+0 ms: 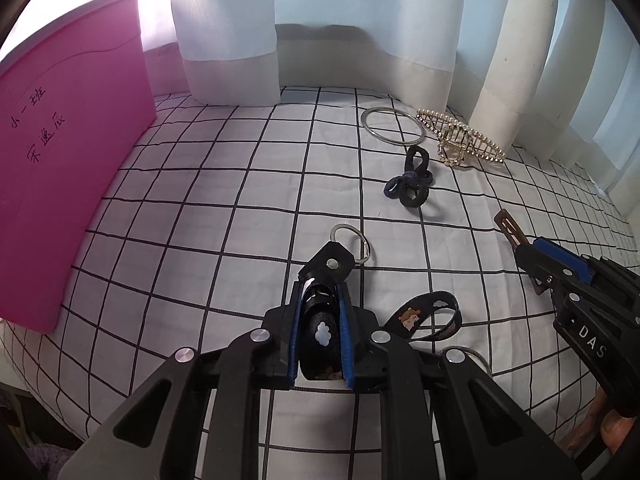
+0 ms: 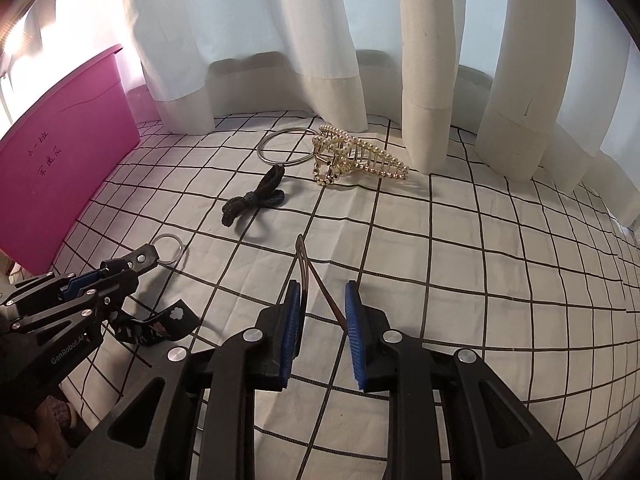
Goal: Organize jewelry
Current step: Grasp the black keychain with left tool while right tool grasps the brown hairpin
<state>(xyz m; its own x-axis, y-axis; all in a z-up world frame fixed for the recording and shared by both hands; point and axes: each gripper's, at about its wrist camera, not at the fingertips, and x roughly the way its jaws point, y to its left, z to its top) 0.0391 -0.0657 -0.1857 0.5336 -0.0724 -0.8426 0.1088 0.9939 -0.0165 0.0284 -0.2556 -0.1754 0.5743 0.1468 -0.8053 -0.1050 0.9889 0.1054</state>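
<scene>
My left gripper (image 1: pixel 320 308) is shut on a black keychain strap (image 1: pixel 322 328) with cloud prints; its key ring (image 1: pixel 352 242) sticks out ahead and the strap's loop (image 1: pixel 430 316) trails right. It also shows in the right wrist view (image 2: pixel 120 272). My right gripper (image 2: pixel 322 304) holds a thin brown hair clip (image 2: pixel 308 276) between its pads, jaws part closed; the clip also shows in the left wrist view (image 1: pixel 512 228). On the checked cloth lie a silver bangle (image 1: pixel 394 126), a pearl-and-gold claw clip (image 1: pixel 460 142) and black hair ties (image 1: pixel 414 178).
A pink plastic bin (image 1: pixel 68 160) with handwritten characters stands at the left on the checked cloth (image 1: pixel 224 208). White curtains (image 1: pixel 232 32) hang along the back edge, touching the cloth behind the jewelry.
</scene>
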